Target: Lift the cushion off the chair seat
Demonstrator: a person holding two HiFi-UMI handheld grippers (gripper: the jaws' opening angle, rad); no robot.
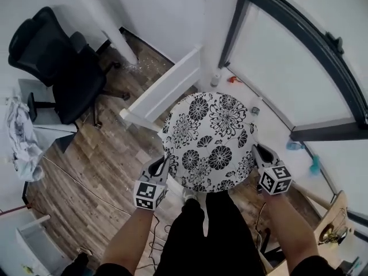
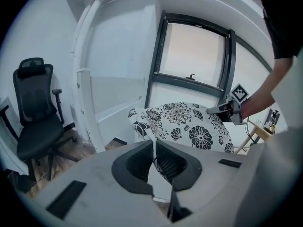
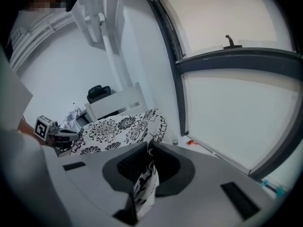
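Observation:
A round white cushion (image 1: 210, 141) with black flower print is held up in the air in front of me, above the floor. My left gripper (image 1: 164, 167) is shut on its left rim; cushion fabric (image 2: 154, 161) is pinched between the jaws. My right gripper (image 1: 255, 153) is shut on the right rim, with a fold of fabric (image 3: 146, 183) hanging through its jaws. The cushion (image 2: 189, 126) spreads out ahead in the left gripper view, and the cushion (image 3: 118, 129) shows too in the right gripper view. The chair seat it came from is hidden beneath it.
A black office chair (image 1: 63, 62) stands at the far left on the wood floor. A white board (image 1: 164, 88) leans behind the cushion. A dark-framed window (image 1: 299, 56) fills the right. A wooden piece (image 1: 330, 226) sits at the lower right, cloth (image 1: 20, 137) at the left.

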